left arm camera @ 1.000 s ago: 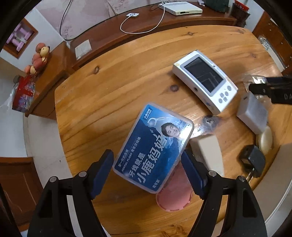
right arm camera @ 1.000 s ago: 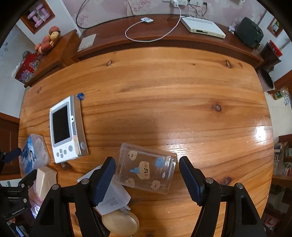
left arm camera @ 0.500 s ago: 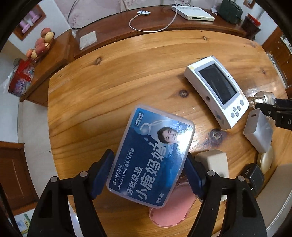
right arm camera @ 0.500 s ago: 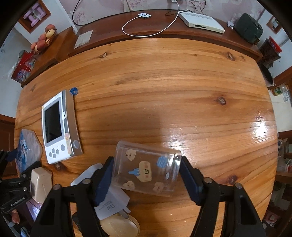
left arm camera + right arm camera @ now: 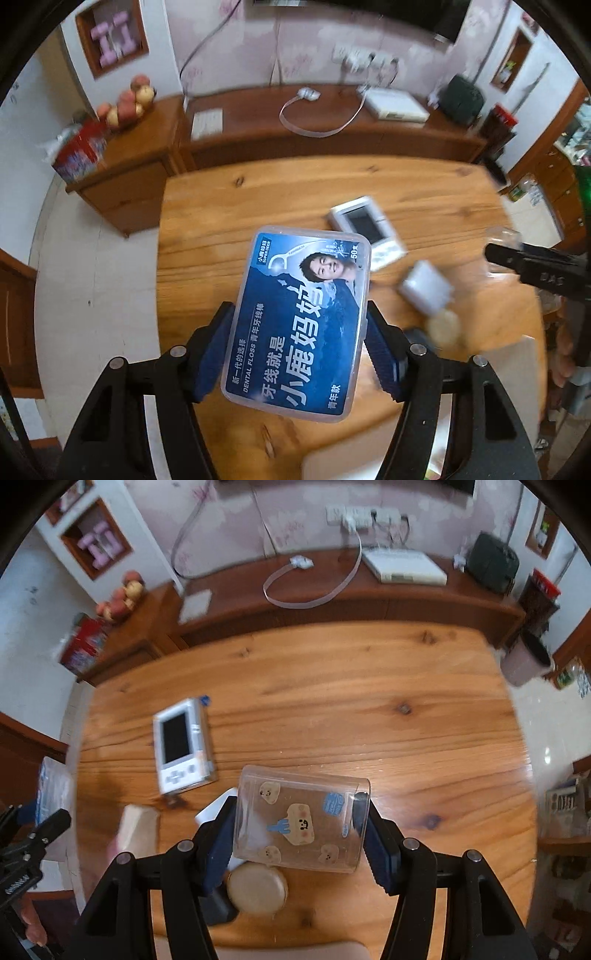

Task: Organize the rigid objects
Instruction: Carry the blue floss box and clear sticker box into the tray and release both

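Both tongs closed & loaded: left tongs [image 5: 301,347] pinch floss box [image 5: 301,319], right tongs [image 5: 295,834] pinch clear box [image 5: 301,821]. Risk: slick plastic, edge grip only, either could slip onto tabletop [image 5: 369,701] clutter near white handheld [image 5: 183,744].

- Your left gripper [image 5: 299,354] is raised above the table, both blue-padded fingers [image 5: 212,356] pressed against the long sides of the floss box [image 5: 301,321], which sits tilted between them.
- Your right gripper [image 5: 297,836] is likewise lifted, its fingers [image 5: 376,845] clamped on the two ends of the clear box [image 5: 301,819].
- In the left wrist view, the right gripper's black finger shows at the right edge.
- In the right wrist view, the left gripper's black frame shows at the lower left edge, with your fingertips [image 5: 33,921] just below it.
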The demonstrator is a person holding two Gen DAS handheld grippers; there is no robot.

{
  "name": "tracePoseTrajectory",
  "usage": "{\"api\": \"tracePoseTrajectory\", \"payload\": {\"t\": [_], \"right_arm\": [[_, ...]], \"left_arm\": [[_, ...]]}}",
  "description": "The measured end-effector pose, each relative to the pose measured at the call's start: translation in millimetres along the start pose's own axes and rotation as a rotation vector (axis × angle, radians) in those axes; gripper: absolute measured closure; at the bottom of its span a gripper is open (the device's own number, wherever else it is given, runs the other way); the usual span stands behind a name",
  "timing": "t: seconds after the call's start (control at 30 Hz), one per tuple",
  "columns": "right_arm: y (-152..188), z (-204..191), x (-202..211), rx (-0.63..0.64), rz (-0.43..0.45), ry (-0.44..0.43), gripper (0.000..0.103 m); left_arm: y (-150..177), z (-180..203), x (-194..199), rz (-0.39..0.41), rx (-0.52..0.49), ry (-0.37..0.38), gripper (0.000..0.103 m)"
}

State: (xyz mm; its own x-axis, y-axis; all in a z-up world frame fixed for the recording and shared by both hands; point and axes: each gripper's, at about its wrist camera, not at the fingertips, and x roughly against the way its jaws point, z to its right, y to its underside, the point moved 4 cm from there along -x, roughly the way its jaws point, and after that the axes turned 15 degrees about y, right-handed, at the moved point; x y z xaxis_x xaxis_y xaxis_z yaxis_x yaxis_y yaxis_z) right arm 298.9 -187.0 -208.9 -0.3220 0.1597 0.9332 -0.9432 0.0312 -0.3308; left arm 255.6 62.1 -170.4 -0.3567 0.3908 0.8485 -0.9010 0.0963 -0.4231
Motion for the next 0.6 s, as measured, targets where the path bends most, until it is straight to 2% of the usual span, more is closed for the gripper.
{"api": "tracePoseTrajectory", "payload": {"t": [0.13, 0.3, 0.47, 0.6], "right_arm": [[20.3, 10.4, 55.8, 0.023, 0.103, -0.03, 0.04], [60.8, 25.0, 115.4, 0.063, 0.192, -0.083, 0.04], [115.4, 37.9, 156.7, 0.125, 0.268, -0.097, 0.04], [156.8, 43.6, 170.6, 0.168, 0.319, -0.091, 0.04]], "left_arm": [[16.3, 45.5, 45.8, 0.062, -0.046, 0.06, 0.033], [47.0, 94.4, 86.5, 0.109, -0.074, 0.18, 0.033], [81.7, 125.4, 106.4, 0.133, -0.081, 0.241, 0.033], [111.5, 140.3, 98.9, 0.131, -0.067, 0.29, 0.033]]}}
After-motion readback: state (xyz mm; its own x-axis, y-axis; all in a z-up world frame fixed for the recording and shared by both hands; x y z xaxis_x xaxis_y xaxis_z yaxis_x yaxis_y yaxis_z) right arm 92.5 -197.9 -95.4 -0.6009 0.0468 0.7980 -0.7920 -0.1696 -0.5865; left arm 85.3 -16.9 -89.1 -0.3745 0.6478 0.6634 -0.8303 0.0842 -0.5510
